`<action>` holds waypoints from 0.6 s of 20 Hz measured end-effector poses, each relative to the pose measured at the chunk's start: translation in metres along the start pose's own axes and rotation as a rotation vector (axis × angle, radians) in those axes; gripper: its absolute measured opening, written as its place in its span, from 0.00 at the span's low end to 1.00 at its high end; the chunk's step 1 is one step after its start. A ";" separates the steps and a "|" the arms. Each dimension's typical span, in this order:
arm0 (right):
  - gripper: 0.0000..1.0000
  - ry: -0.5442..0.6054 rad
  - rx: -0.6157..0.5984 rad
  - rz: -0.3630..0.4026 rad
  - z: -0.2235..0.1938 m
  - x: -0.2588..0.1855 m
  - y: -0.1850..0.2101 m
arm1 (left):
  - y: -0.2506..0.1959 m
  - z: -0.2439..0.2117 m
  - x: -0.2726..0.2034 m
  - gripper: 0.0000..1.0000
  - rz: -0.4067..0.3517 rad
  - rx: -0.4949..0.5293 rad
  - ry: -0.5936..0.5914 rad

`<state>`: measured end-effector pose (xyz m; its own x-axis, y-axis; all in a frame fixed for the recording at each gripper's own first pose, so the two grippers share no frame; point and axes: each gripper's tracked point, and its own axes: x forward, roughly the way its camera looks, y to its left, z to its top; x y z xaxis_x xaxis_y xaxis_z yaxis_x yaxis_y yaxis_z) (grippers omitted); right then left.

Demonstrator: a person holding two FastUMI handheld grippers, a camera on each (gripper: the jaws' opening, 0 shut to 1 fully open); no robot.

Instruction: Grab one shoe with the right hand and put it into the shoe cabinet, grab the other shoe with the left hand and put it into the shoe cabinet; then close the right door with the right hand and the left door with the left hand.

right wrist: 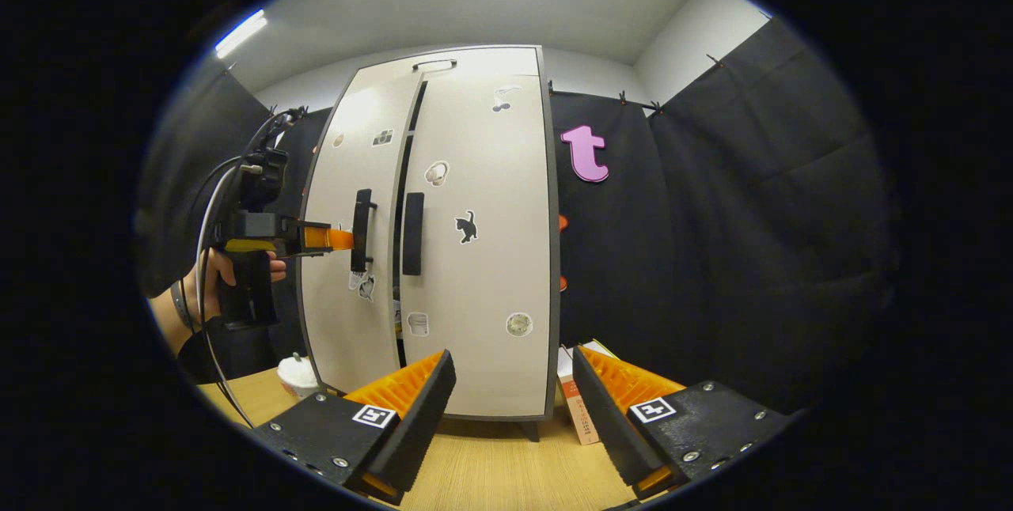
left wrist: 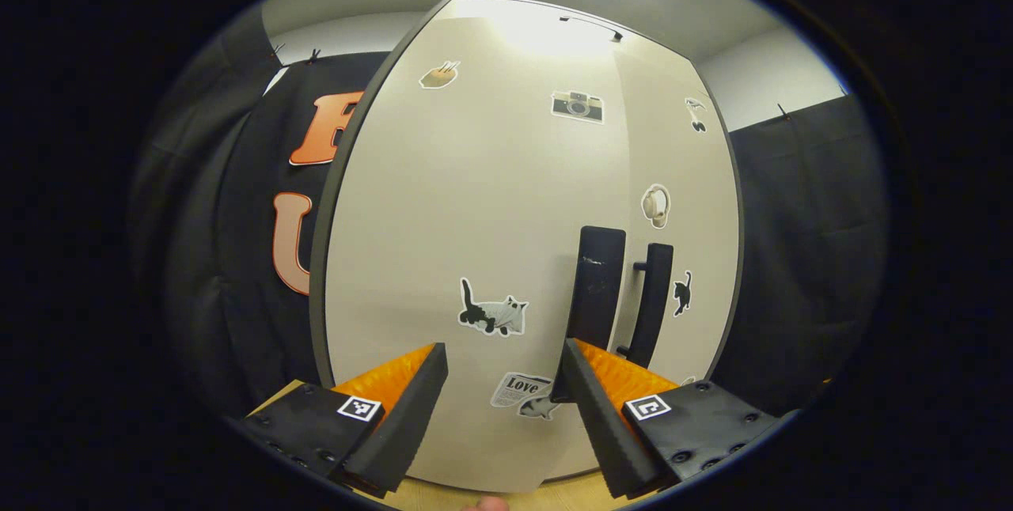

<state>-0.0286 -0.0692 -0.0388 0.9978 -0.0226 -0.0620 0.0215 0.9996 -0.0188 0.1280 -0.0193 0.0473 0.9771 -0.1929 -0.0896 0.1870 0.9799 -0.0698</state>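
A: Where does the left gripper (left wrist: 502, 384) stand?

B: Straight in front of the shoe cabinet's left door (left wrist: 475, 218). Its fingers are spread apart with nothing between them. The left door handle (left wrist: 595, 289) rises just above and beyond its right-hand finger; whether that finger touches the handle cannot be told from the left gripper view.

A: And from the other camera?

B: In the right gripper view the left gripper (right wrist: 336, 239) sits far off to the upper left of the right gripper's own fingers, held by a hand (right wrist: 212, 278), with its tips at the left door handle (right wrist: 362, 230). The left door (right wrist: 356, 258) is angled a little outward, and a dark gap shows between it and the right door (right wrist: 483, 242).

A: The right gripper (right wrist: 513, 392)?

B: Its fingers are wide apart and hold nothing, poised over the wooden tabletop (right wrist: 506, 471). The shoe cabinet (right wrist: 435, 234) stands ahead of it, and the right door, lying flush, is directly beyond the gap between its fingers. The right door handle (right wrist: 412, 234) is well above its left-hand finger.

A: The shoes?

B: Neither can be made out. A small carton (right wrist: 576, 408) stands just beyond the right-hand finger, beside the cabinet's foot.
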 end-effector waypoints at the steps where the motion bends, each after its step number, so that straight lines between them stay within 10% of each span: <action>1: 0.92 -0.001 0.002 -0.002 0.000 0.001 0.000 | -0.001 0.000 0.000 0.96 0.002 0.004 -0.001; 12: 0.92 -0.001 0.005 -0.018 0.000 -0.001 -0.005 | -0.004 -0.005 0.016 0.96 0.014 0.008 -0.009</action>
<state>-0.0297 -0.0744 -0.0386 0.9973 -0.0403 -0.0608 0.0395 0.9991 -0.0150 0.1425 -0.0266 0.0414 0.9805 -0.1784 -0.0820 0.1738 0.9829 -0.0604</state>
